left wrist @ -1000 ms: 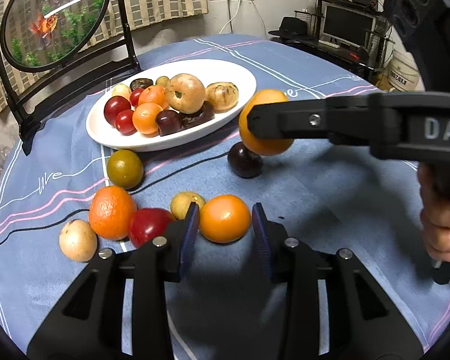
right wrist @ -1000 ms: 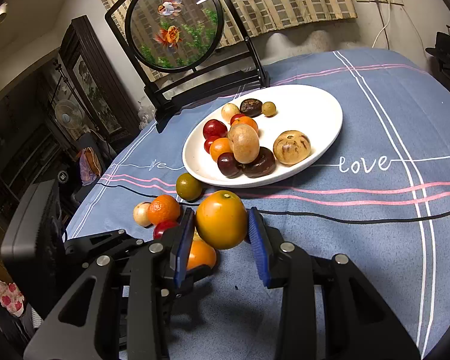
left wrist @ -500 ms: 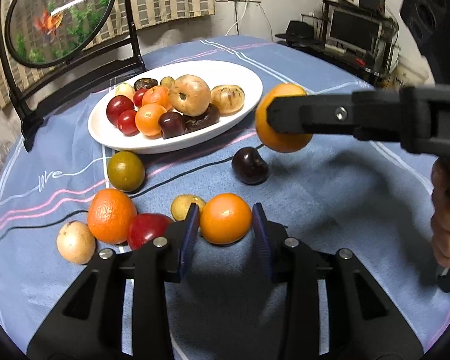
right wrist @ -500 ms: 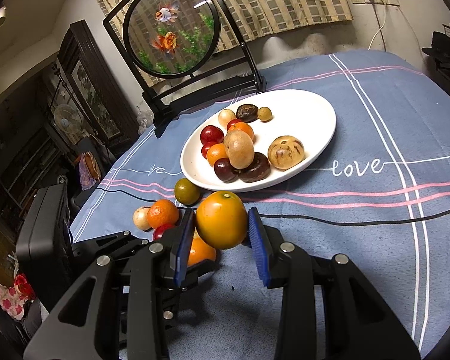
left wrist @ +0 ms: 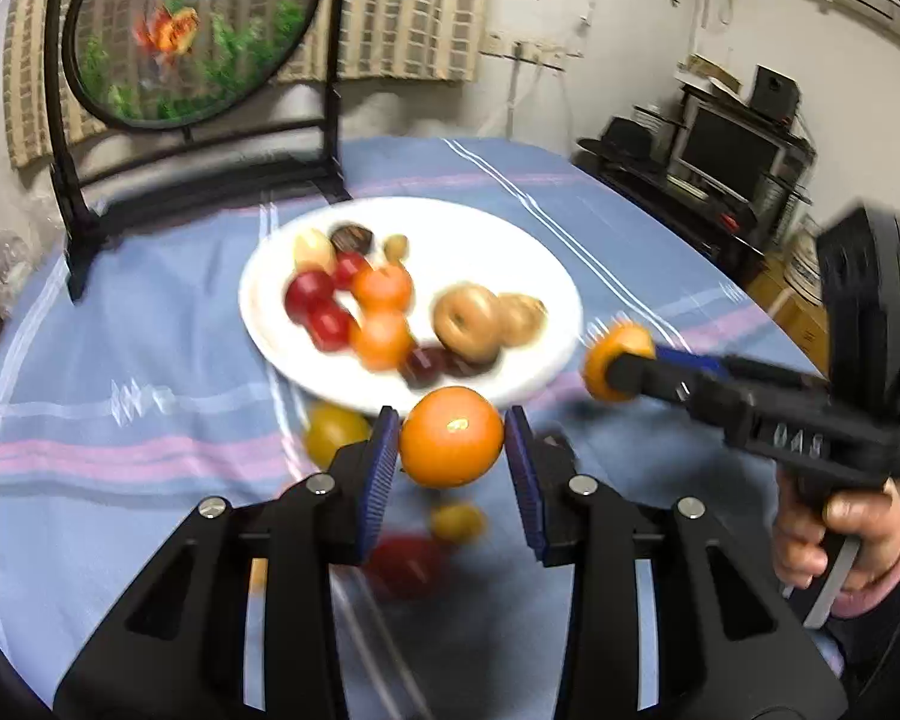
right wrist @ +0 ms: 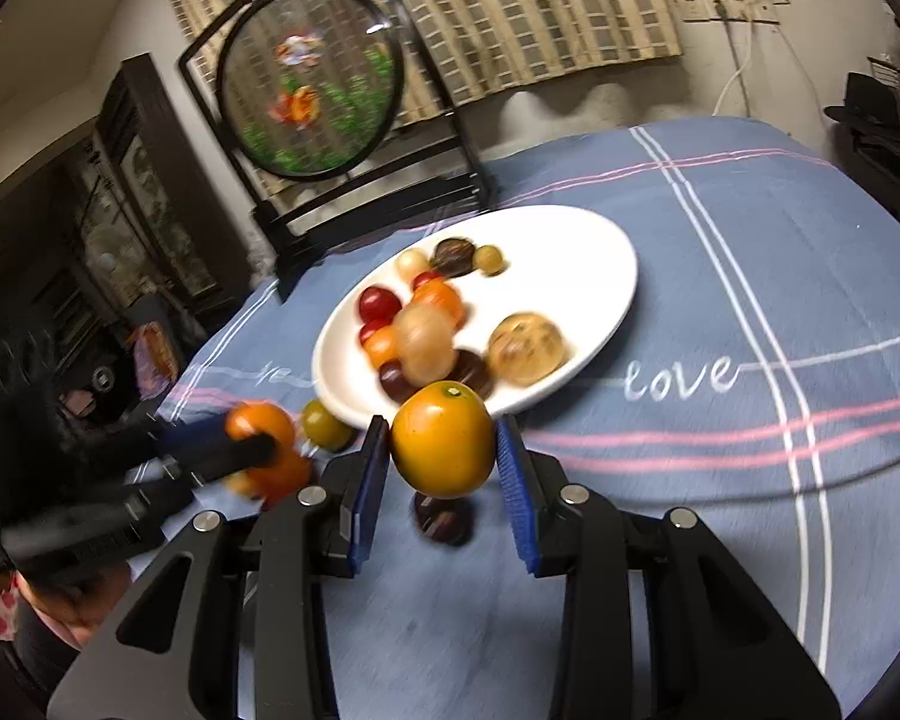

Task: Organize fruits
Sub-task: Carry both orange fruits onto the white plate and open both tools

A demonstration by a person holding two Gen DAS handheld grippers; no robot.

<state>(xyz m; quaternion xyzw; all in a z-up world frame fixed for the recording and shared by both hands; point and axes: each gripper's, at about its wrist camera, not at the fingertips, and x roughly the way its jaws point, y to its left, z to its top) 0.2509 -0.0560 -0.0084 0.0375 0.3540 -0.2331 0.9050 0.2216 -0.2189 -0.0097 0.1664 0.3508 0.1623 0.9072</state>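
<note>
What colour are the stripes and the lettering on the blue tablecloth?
White and pink stripes on the tablecloth, with white lettering reading "love"; the right wrist view shows it best.

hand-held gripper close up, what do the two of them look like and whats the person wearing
Each hand-held gripper, left and right, is matte black plastic with silver screws and two ribbed blue pads. The right one has raised lettering on its side. A pink sleeve cuff shows at the wrist.

Round deep-orange fruit (left wrist: 451,437) centre frame in the left view, sits between blue ribbed pads (left wrist: 380,468) on black fingers; the yellow-orange fruit with a green stem dot (right wrist: 443,438) likewise in the right view. White oval plate (left wrist: 510,240) mid-frame holds red, orange, tan and dark-brown fruit. Blue tablecloth (right wrist: 720,276) has pink and white stripes, white "love" script at right.
</note>
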